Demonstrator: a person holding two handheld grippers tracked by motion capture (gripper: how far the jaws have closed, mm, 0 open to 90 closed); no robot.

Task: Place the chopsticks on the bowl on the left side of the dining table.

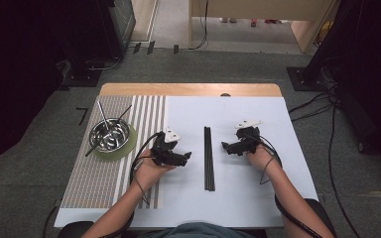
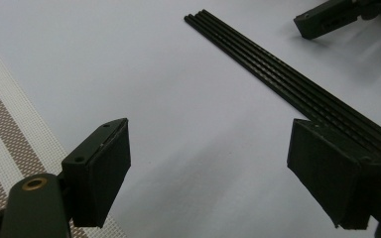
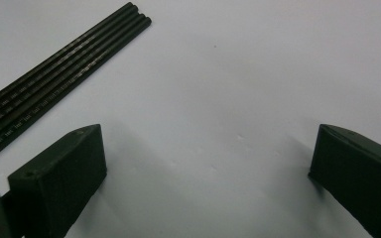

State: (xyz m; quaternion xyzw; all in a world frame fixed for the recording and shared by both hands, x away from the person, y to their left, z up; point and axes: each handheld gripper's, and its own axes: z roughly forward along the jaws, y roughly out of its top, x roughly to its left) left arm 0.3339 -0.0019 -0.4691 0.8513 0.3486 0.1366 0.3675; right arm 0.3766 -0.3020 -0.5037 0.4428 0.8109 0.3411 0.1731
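On either side of the bundle of thin black chopsticks (image 1: 209, 157), the left gripper (image 1: 184, 156) and right gripper (image 1: 225, 147) are held wide open and empty. Nothing's been picked up yet, looks like: the chopsticks are lying flat on the white table mat (image 1: 243, 198), and the steel bowl (image 1: 110, 134) on its green coaster is well off to the left.

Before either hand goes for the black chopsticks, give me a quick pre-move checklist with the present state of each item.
1. Left gripper jaws wide with nothing between them: ok.
2. Right gripper jaws wide with nothing between them: ok.
3. Chopsticks bundled together, flat on the white mat, between the two grippers: ok.
4. Chopsticks untouched by either gripper: ok.
5. Steel bowl on its green coaster, off to the left, away from the chopsticks: ok.
6. Exact number of chopsticks: cannot tell.
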